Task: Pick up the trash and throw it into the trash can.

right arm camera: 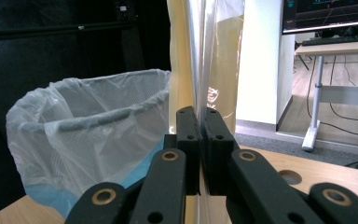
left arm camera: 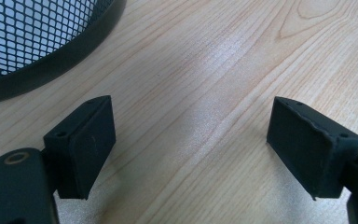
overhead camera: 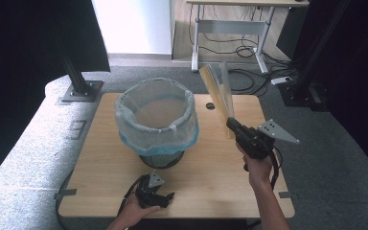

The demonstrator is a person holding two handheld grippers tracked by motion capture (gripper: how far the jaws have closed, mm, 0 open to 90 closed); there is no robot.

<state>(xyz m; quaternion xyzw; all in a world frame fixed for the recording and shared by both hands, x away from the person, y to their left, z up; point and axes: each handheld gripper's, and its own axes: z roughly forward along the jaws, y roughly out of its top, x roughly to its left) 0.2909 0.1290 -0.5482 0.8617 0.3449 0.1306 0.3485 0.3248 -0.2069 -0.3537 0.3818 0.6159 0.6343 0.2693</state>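
A clear plastic packet (overhead camera: 219, 93) is clamped upright between the closed jaws of the right gripper (overhead camera: 234, 125) – just beside the lined mesh bin (overhead camera: 156, 120). The left gripper (overhead camera: 154, 195) is rested on the table (overhead camera: 211, 182), jaws wide apart.

No text, label, brand or number can be read in these pictures. In the right gripper view a monitor (right arm camera: 328, 14) at the top right corner carries some coloured lines and marks, but they are too small and blurred to read. In the high view the grey floor (overhead camera: 38, 143) left of the table bears a dark mark (overhead camera: 78, 129) that looks a little like a figure, but I cannot tell which one.
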